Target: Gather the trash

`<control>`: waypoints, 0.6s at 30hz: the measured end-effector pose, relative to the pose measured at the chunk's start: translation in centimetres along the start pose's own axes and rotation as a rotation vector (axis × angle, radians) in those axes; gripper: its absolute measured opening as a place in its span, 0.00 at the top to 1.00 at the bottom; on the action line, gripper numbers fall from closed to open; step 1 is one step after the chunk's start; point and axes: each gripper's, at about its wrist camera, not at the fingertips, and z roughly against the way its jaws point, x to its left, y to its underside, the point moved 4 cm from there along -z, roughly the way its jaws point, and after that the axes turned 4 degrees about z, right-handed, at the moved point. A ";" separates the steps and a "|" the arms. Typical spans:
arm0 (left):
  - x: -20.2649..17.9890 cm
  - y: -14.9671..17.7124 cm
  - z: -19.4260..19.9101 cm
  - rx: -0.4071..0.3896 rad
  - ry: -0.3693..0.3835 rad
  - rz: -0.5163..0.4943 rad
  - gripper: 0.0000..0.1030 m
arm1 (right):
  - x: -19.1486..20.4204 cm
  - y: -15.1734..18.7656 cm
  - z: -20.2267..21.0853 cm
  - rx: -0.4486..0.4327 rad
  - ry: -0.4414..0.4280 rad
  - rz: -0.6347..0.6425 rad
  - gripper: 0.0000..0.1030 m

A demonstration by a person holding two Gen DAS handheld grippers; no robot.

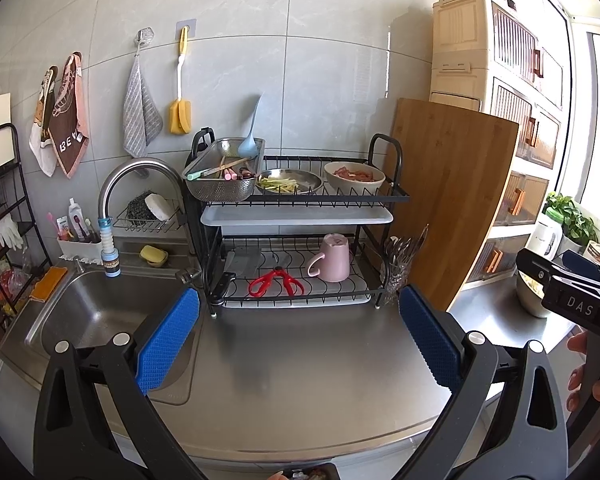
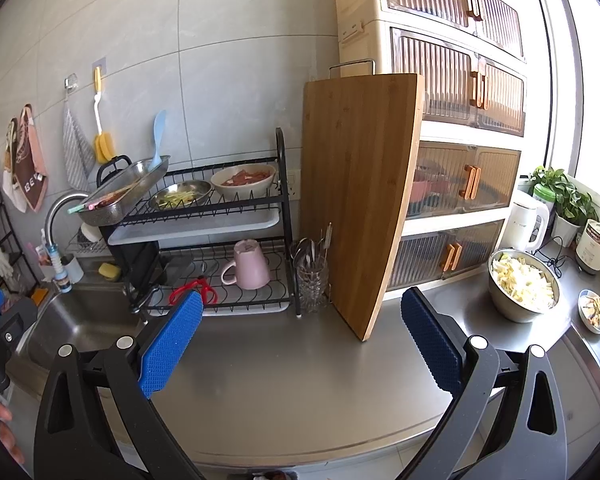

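Steel bench point(image 1: 300, 360) fills both our views, and we hold our left gripper point(image 1: 298, 338) over it with its blue fingers point(image 1: 168, 336) apart and nothing between them. Our right gripper point(image 2: 300, 340) hangs beside it, fingers point(image 2: 172, 340) likewise spread and bare. We can make out no trash on the bench from either camera. Ahead stands a black rack point(image 1: 300, 240), with a colander point(image 1: 224, 172), a plate point(image 1: 290, 182) and a bowl point(image 1: 354, 176) on top, and scissors point(image 1: 276, 280) and a pink mug point(image 1: 332, 258) below. A wooden board point(image 2: 360, 200) leans upright just right of the rack. The sink point(image 1: 100, 308) lies to the left. A steel bowl of chopped greens point(image 2: 524, 284) sits far right.
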 end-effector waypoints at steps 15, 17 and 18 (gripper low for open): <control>0.3 0.0 0.3 -0.006 -0.005 0.006 0.08 | -0.1 0.1 0.1 -0.002 0.004 -0.005 0.03; 0.4 0.0 0.3 -0.007 -0.008 0.006 0.08 | 0.0 0.2 0.1 0.000 0.004 -0.003 0.03; 0.4 0.0 0.4 -0.008 -0.009 0.006 0.08 | 0.0 0.2 0.2 0.000 0.004 -0.003 0.03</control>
